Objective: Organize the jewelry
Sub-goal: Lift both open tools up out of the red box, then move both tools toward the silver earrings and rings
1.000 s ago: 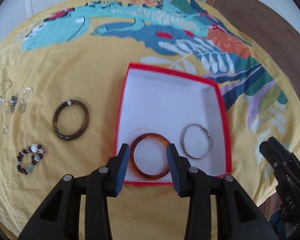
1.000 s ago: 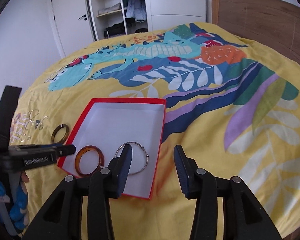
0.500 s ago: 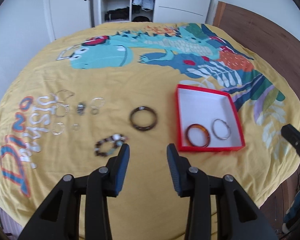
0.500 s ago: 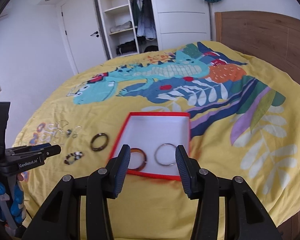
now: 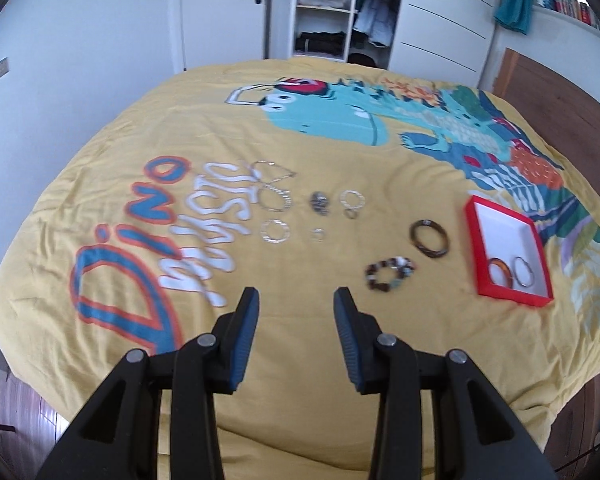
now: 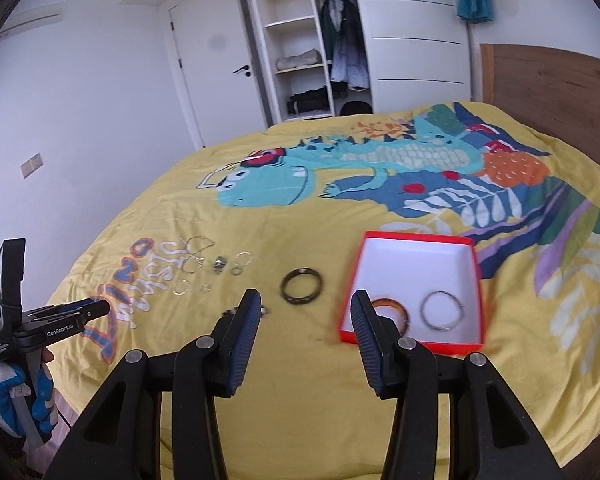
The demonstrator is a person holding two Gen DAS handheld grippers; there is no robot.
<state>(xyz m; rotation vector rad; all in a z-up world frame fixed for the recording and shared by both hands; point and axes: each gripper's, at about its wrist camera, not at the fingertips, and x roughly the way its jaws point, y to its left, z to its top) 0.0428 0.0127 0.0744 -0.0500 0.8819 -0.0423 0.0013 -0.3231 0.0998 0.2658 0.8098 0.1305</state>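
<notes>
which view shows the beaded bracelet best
The left wrist view: the beaded bracelet lies whole and unblocked on the yellow bedspread, beside the dark bangle. In the right wrist view it is nearly hidden behind a finger of the right claw; only small bits show beside it.

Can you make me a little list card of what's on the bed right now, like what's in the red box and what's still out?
Surface: yellow dinosaur bedspread
Container: red box, white inside, open
In the box: amber bangle; silver bangle, side by side
Still out, nearest the box: dark brown bangle
Also out: beaded bracelet; small silver rings and chains further left
Left gripper: open, holding nothing
Right gripper: open, holding nothing
</notes>
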